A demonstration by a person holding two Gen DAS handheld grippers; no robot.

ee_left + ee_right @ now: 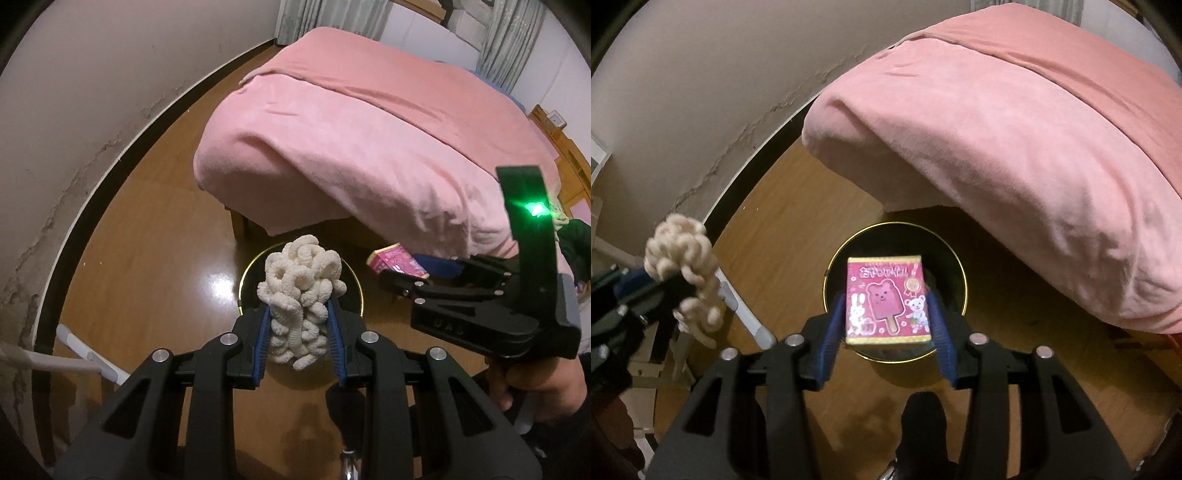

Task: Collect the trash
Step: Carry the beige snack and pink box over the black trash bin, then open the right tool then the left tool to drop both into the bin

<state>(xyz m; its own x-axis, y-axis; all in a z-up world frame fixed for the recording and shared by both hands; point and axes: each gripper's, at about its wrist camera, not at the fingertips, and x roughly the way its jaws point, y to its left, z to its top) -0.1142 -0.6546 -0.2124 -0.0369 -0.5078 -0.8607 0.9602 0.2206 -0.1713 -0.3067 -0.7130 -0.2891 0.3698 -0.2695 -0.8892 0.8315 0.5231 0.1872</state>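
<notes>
My left gripper [297, 317] is shut on a cream bundle of knitted loops [299, 280], held right above a round black bin with a gold rim [360, 295]. In the right wrist view the same bundle [679, 258] shows at the far left in that gripper [676, 284]. My right gripper [886, 314] hangs over the bin [894, 224] with a pink ice-cream box [888, 301] between its blue pads [836, 321]. Thin gaps show on both sides of the box, and its top edge is blurred. From the left wrist, the box [395, 260] sits in the right gripper [399, 273].
A bed under a pink blanket [351, 140] overhangs the wooden floor just behind the bin. A cracked white wall [74, 147] curves round on the left. White bars [74, 360] stand by the wall. A person's hand [535, 387] grips the right tool.
</notes>
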